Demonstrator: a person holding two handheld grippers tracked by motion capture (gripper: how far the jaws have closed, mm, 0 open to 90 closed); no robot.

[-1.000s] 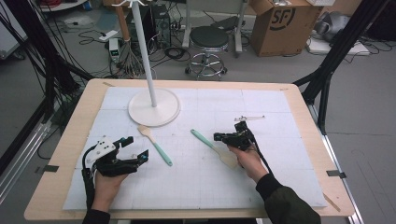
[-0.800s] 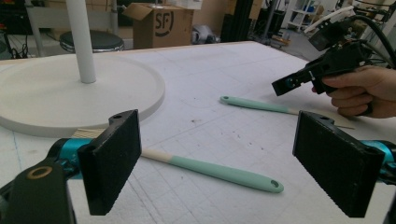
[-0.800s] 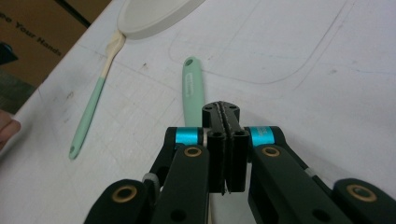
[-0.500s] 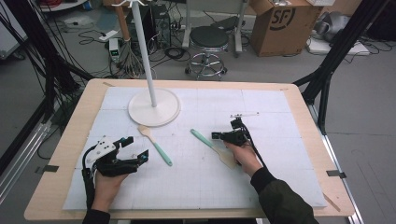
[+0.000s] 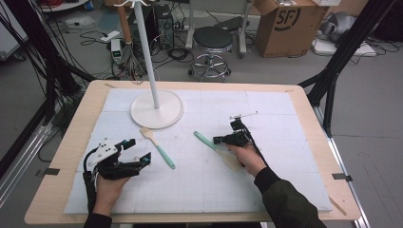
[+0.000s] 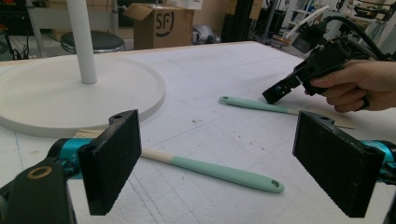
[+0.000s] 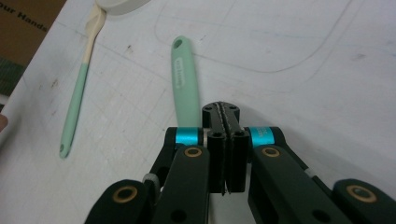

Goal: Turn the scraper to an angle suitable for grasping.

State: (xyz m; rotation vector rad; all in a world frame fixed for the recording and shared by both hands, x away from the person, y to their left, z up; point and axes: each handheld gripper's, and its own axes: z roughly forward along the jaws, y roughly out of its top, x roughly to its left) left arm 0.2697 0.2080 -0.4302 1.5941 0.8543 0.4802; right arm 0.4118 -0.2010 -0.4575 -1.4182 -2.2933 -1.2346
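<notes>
Two spatulas with mint-green handles and pale wooden blades lie flat on the white mat. The left spatula (image 5: 159, 149) (image 6: 219, 170) (image 7: 77, 98) lies just ahead of my left gripper (image 5: 138, 151) (image 6: 224, 163), whose jaws stand wide open with nothing between them. My right gripper (image 5: 219, 140) (image 7: 225, 112) (image 6: 275, 93) is shut, pads pressed together, tips low over the right spatula (image 5: 209, 142) (image 7: 184, 79) (image 6: 252, 104). That handle runs under the jaws, not between them. Its blade lies beside the person's right hand.
A white stand with a round base (image 5: 157, 109) (image 6: 70, 93) and a tall pole rises at the back left of the mat. The wooden table's edge (image 5: 66, 156) frames the mat. A stool and a cardboard box sit on the floor beyond.
The right gripper has shifted a little left and down, closer over the right spatula's handle. The left gripper has stayed where it was.
</notes>
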